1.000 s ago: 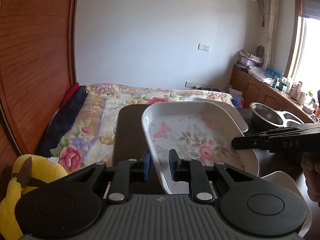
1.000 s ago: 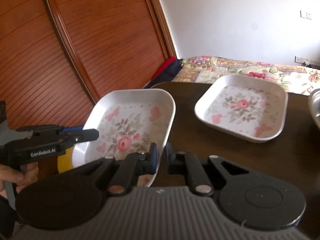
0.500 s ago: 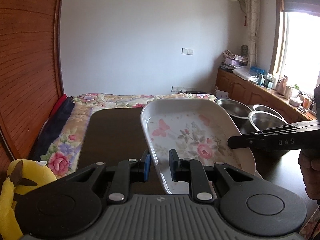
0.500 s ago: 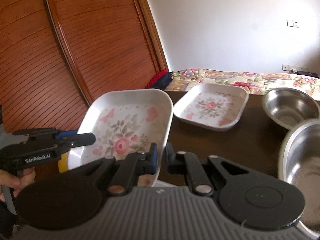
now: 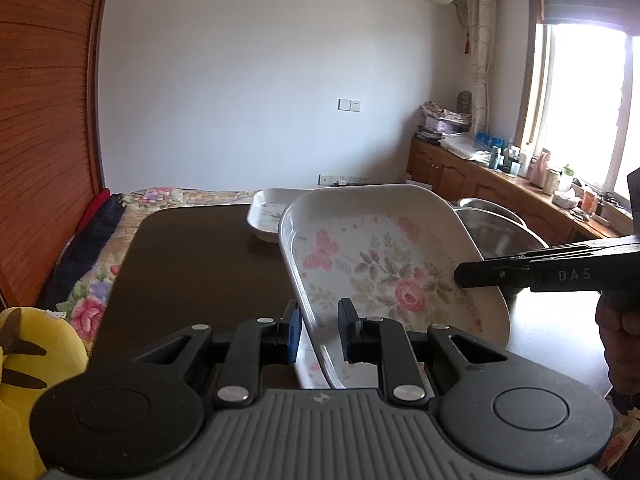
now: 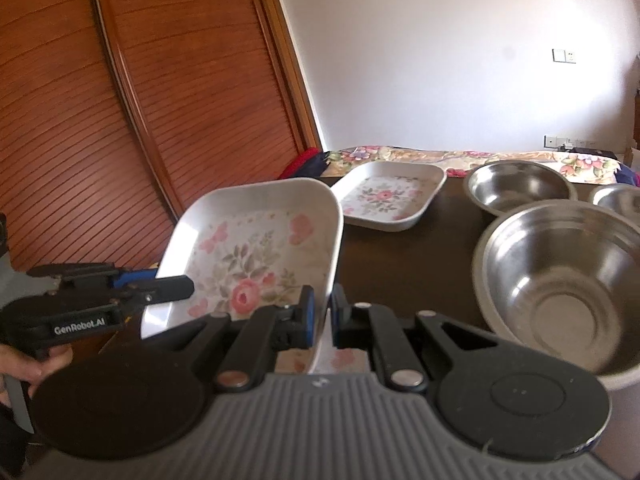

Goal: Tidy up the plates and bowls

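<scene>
A white square plate with a pink rose pattern (image 5: 384, 276) (image 6: 256, 252) hangs tilted above the dark table (image 5: 192, 260). My left gripper (image 5: 318, 332) is shut on its near left rim, and the same gripper (image 6: 188, 288) shows from the side in the right wrist view. My right gripper (image 6: 322, 316) is shut on the opposite rim; its tip (image 5: 460, 274) reaches in from the right. A second floral plate (image 6: 388, 196) (image 5: 264, 216) lies flat at the table's far side. Three steel bowls (image 6: 560, 280) (image 6: 520, 188) (image 6: 616, 200) stand right of it.
A bed with a floral quilt (image 5: 100, 280) runs along the table's far and left sides. A yellow plush toy (image 5: 24, 360) sits at the near left. Slatted wooden doors (image 6: 120, 120) stand behind. A cluttered wooden counter (image 5: 520, 184) lines the window wall.
Both grippers have carried the floral plate sideways across the table. The plate on the table now looks farther off, and the steel bowls have come into the right wrist view.
</scene>
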Demonstrator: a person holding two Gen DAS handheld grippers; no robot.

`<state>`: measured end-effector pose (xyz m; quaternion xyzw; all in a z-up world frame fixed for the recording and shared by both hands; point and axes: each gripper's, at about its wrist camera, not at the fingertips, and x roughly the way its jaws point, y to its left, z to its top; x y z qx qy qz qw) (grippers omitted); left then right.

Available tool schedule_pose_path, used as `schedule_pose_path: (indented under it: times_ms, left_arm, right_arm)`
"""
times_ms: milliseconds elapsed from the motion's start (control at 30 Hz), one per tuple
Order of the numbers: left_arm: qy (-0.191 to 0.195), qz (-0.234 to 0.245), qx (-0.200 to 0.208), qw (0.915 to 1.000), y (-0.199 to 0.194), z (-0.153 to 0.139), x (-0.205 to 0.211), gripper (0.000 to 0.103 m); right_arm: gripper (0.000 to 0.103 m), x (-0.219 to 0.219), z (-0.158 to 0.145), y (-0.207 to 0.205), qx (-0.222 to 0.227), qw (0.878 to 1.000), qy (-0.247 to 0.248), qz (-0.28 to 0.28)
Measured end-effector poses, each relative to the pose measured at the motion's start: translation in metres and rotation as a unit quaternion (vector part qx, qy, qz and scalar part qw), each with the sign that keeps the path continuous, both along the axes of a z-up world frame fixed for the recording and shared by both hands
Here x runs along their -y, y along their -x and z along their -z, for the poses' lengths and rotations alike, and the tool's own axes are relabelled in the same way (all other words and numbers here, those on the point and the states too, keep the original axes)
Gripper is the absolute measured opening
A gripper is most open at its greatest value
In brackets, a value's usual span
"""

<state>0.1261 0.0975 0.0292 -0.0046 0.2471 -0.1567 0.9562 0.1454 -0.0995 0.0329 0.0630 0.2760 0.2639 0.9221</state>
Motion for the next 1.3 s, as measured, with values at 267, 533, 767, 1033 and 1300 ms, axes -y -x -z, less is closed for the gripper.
schedule_pose_path:
  times_ms: [267, 533, 767, 1033, 1300]
  left_arm:
    - [-0.003, 0.003, -0.002, 1.0, 0.009, 0.007, 0.006, 0.05]
    - [0.002, 0.002, -0.014, 0.9999, 0.009, 0.018, 0.006, 0.05]
    - [0.001, 0.002, -0.02, 0.9998, 0.007, 0.022, 0.007, 0.05]
    - [0.005, -0.001, -0.031, 0.9995, -0.001, 0.028, 0.009, 0.05]
    - [0.005, -0.005, -0.035, 0.9993, -0.006, 0.031, 0.011, 0.05]
  right_arm:
    - [0.01, 0.012, 0.012, 0.01, -0.009, 1.0, -0.013, 0.007]
    - [0.01, 0.013, 0.02, 0.016, -0.01, 1.0, -0.012, 0.003]
    - [0.01, 0.012, 0.028, 0.017, -0.02, 1.0, -0.007, 0.003]
    - [0.01, 0.011, 0.033, 0.018, -0.025, 1.0, -0.003, 0.006]
    - [0.01, 0.008, 0.037, 0.017, -0.032, 0.999, 0.0, 0.009]
